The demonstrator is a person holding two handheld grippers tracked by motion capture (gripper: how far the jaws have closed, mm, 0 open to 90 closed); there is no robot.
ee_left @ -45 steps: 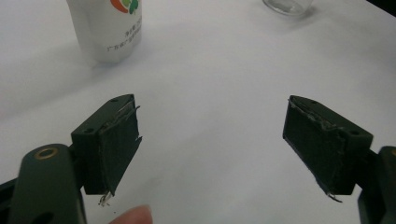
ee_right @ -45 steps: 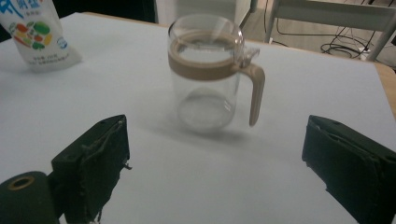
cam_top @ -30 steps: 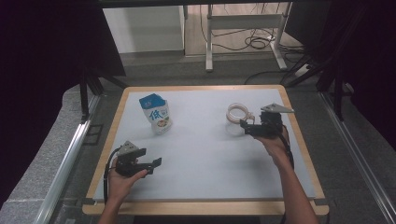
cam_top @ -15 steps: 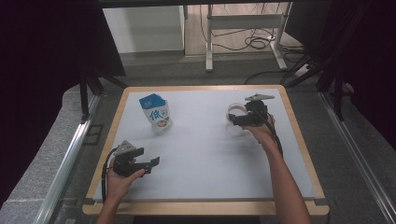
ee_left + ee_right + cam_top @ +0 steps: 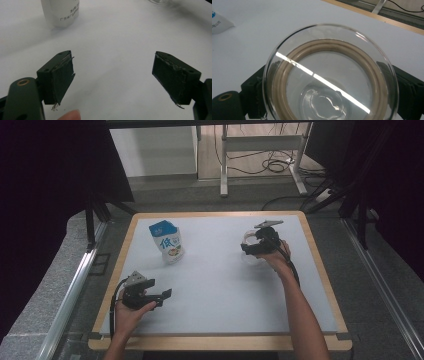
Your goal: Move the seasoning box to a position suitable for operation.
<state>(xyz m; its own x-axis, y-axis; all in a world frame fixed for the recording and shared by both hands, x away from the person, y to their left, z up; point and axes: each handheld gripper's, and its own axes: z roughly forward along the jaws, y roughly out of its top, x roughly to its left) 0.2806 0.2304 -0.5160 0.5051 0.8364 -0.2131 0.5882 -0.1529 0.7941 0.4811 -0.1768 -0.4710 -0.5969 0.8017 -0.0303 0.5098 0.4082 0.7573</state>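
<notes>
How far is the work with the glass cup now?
Done: the right gripper has reached the glass cup, with its jaws on either side. In hand: closing on it; no firm grip visible. Left: lifting it. The left gripper is open and the pouch stands untouched.

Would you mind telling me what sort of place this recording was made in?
Probably a lab or workshop set up for recording. A wood-framed white table stands between black curtains, loose cables lie on the floor behind, and the person holds a claw in each hand: left, right.
</notes>
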